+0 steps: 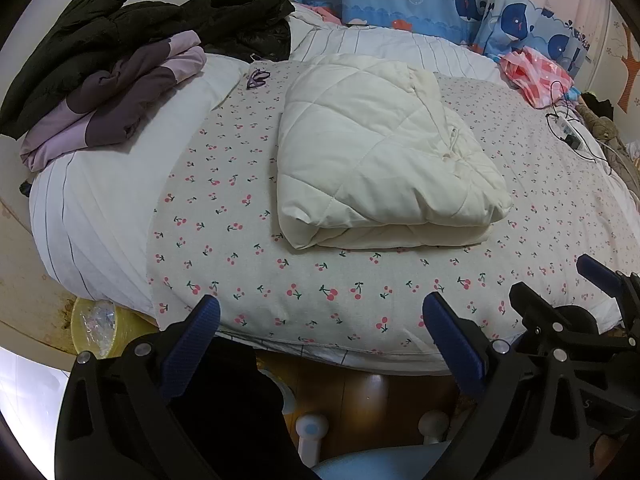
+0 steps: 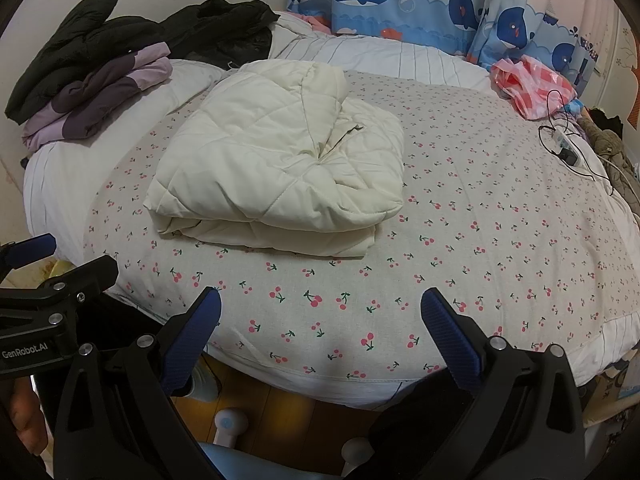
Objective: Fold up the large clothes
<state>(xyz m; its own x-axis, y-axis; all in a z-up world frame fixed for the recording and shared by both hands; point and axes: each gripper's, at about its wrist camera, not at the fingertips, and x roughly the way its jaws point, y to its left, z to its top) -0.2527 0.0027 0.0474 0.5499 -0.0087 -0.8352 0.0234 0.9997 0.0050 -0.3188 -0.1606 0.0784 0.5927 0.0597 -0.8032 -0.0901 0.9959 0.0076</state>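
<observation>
Cherry-print bed (image 2: 460, 216): folded cream quilted coat (image 2: 280, 176) at 12 o'clock. Left gripper (image 1: 320, 332), right gripper (image 2: 320, 324) wide, empty. Likely next: square loose edges, press flat.

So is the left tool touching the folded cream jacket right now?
Apart. In the left wrist view the left tool hangs open past the bed's near edge, with a wide stretch of cherry-print sheet between its fingertips and the cream jacket.
</observation>
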